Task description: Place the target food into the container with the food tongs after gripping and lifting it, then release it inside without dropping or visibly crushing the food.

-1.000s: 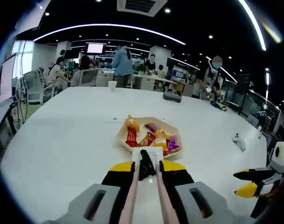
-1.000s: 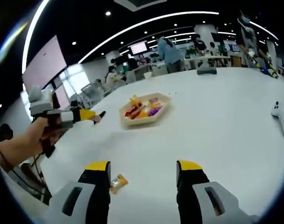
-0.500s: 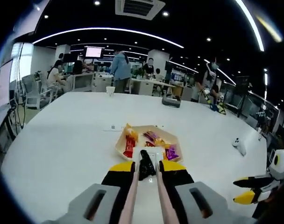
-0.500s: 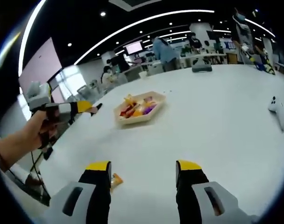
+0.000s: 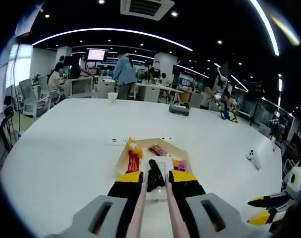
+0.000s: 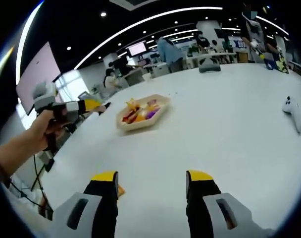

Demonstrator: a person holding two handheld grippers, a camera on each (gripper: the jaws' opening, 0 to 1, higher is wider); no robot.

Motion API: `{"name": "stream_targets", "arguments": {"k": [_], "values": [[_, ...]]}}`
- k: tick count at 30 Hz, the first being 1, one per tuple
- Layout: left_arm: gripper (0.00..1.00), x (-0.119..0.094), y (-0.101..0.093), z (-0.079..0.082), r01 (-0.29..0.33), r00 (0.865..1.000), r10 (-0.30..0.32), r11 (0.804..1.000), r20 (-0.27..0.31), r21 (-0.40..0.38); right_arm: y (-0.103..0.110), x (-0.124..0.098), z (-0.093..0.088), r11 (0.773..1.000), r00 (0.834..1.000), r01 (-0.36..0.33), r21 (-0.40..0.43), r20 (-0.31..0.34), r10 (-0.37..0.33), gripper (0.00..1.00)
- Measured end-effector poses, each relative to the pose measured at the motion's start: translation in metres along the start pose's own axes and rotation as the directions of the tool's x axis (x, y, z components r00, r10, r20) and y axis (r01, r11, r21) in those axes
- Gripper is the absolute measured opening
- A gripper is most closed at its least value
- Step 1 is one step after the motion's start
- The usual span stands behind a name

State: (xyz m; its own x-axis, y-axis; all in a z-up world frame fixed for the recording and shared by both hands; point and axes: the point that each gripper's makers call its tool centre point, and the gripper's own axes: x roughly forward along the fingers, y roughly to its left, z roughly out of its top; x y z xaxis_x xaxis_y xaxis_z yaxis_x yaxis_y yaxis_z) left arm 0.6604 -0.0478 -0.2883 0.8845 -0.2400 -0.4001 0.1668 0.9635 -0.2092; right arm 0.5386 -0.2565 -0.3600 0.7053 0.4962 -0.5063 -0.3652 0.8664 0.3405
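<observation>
Tray [image 5: 122, 156] of snacks [image 5: 133, 159] sitting mid-frame on bench [image 5: 66, 144]; controller [image 5: 253, 157] lying at right, cup [image 5: 112, 97] standing upper left.

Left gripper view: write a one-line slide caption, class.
Hand-held gripper carries a dark snack above a tray of wrapped sweets.

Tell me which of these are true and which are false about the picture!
1. The left gripper is shut on something dark. True; it holds a dark snack.
2. The tray is empty. False; it holds colourful wrapped snacks.
3. The right gripper is holding a snack. False; its jaws stand open with nothing between them.
4. A white game controller lies on the white table. True.
5. The table is black. False; it is white.
</observation>
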Motion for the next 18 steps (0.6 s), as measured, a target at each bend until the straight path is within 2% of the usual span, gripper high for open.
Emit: {"name": "stream_targets", "arguments": {"k": [7,15,18], "values": [[0.18,0.017,-0.008,0.021,0.015,1.000,-0.015,1.000,0.025,0.019,0.015,0.006,-0.013,0.998,0.997,-0.050,-0.033,-0.052,0.049,0.54],[0.18,0.035,-0.014,0.055,0.034,0.997,-0.038,0.997,0.060,0.073,0.011,0.009,-0.009,0.999,0.998,-0.043,-0.006,-0.039,0.043,0.54],[0.18,0.041,-0.014,0.070,0.040,0.996,-0.047,0.995,0.076,0.087,0.015,0.009,-0.006,0.998,0.998,-0.064,0.023,-0.025,0.065,0.55]]}}
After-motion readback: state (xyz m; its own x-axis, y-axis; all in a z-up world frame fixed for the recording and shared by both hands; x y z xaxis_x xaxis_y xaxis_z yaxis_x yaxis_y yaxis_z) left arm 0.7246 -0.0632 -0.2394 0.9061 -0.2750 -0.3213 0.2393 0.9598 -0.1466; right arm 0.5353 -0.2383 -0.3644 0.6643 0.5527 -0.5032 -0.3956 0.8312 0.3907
